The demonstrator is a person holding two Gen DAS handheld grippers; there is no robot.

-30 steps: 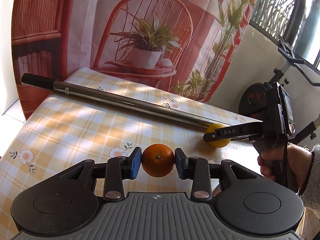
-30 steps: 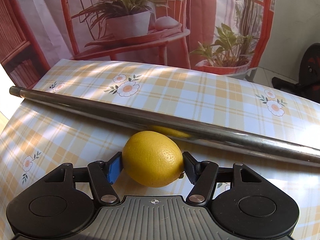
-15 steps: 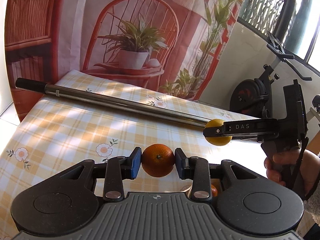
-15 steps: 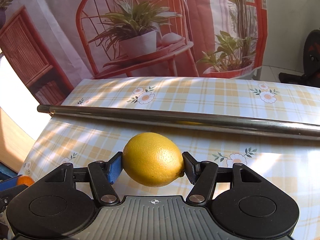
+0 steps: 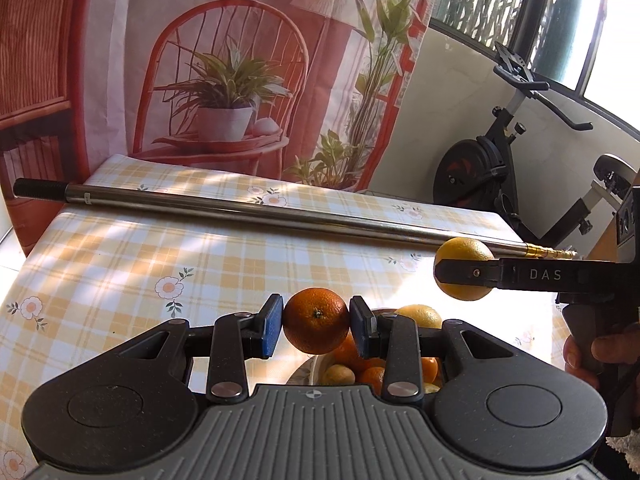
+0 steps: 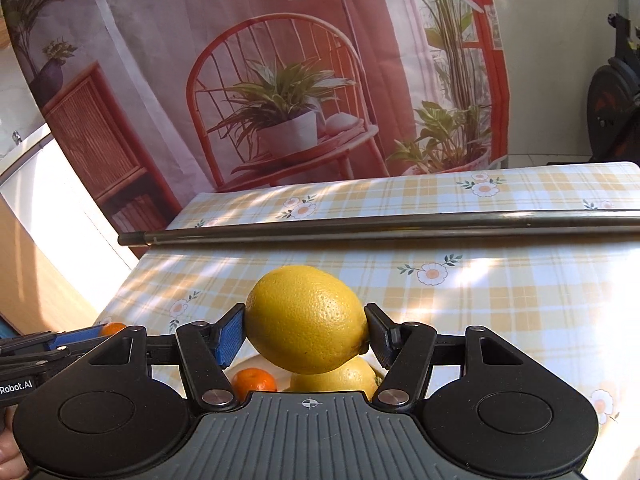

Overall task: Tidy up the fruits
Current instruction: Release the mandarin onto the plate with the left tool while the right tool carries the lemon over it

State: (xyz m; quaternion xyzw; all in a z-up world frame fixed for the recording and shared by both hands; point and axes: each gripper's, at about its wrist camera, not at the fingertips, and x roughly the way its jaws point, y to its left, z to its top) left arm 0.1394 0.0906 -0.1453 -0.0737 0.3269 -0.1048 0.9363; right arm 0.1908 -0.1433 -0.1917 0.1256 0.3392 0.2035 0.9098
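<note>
Fruit fills both grippers: the left gripper [image 5: 316,320] pinches a round, dimpled orange [image 5: 316,320], the right gripper [image 6: 306,320] an oval, pebbled lemon [image 6: 306,320], both above a bowl [image 5: 316,368] of citrus. A smooth metal pole [image 5: 248,216] crosses the checked surface [image 5: 120,264] toward its far edge.

Sunlit checked tablecloth [image 5: 120,264], printed chair backdrop [image 5: 224,80], exercise bike [image 5: 488,168].
</note>
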